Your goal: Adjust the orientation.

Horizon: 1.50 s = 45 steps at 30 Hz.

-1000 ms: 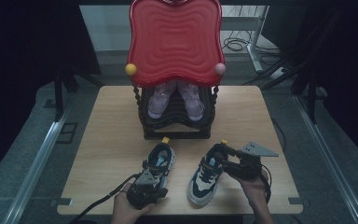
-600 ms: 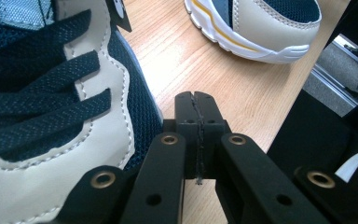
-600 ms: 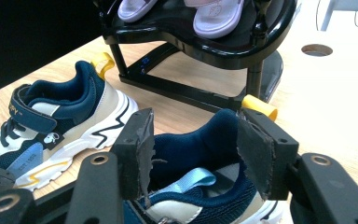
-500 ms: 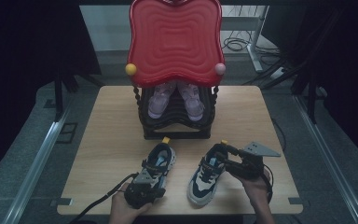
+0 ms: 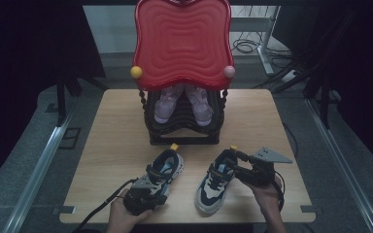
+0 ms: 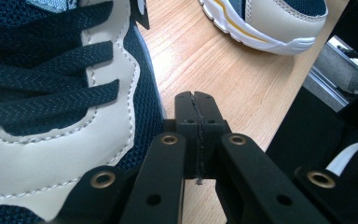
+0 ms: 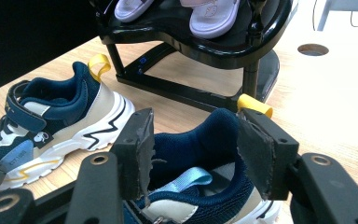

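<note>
Two navy-and-cream sneakers with yellow heel loops lie on the wooden table (image 5: pixel 111 126). Near the front edge is the left sneaker (image 5: pixel 162 170), and my left gripper (image 5: pixel 143 196) sits at its toe. In the left gripper view its jaws are shut (image 6: pixel 196 100) with nothing between them, right beside the laced upper (image 6: pixel 51 93). My right gripper (image 5: pixel 245 170) reaches in from the right and straddles the heel collar of the right sneaker (image 5: pixel 213 184). In the right gripper view its pads (image 7: pixel 142 144) press either side of that navy heel (image 7: pixel 200 144).
A black shoe rack (image 5: pixel 182 133) with a red wavy top (image 5: pixel 182 43) stands at the table's back middle, with a pair of lilac sandals (image 5: pixel 165 104) on its shelf. The table's front edge is just below both hands. Cables lie on the floor behind.
My left gripper has edged slightly to the left at the left sneaker's toe. The right gripper and both sneakers have stayed put.
</note>
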Motion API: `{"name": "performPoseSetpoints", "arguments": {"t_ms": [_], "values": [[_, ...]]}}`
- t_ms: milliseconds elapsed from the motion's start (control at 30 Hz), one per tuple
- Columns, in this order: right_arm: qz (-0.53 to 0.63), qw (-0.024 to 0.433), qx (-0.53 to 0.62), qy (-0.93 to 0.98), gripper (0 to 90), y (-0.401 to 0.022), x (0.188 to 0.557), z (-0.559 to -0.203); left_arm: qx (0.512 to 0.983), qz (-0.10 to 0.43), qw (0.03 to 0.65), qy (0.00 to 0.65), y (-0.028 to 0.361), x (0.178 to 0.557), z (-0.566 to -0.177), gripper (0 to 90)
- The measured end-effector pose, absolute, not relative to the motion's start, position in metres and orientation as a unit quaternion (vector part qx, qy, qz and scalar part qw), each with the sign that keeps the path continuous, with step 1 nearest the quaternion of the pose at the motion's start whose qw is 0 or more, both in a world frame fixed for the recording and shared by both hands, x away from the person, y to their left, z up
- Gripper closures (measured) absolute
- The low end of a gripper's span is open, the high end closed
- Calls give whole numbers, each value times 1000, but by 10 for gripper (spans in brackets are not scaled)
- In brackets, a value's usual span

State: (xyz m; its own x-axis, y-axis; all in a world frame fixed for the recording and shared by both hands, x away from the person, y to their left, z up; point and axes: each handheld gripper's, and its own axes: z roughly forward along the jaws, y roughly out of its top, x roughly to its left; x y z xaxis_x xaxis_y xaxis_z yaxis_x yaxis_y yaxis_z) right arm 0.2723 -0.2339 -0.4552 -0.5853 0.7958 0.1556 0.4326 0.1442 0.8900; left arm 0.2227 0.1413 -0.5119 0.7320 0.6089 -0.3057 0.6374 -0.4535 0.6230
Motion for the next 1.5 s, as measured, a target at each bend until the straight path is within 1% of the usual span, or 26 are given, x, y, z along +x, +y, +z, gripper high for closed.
{"name": "performPoseSetpoints", "arguments": {"t_ms": [467,933,1200,1500], "values": [[499,184,420,735,465,-235,273,-456,849,-25,369,378,155,228,-511,900],[496,187,419,737,465,-233,273,-457,837,-22,368,404,184,237,-511,900],[497,188,419,736,465,-235,273,-456,835,-23,369,407,188,239,-511,900],[496,187,420,737,464,-235,273,-456,827,-4,362,430,198,243,-512,900]]}}
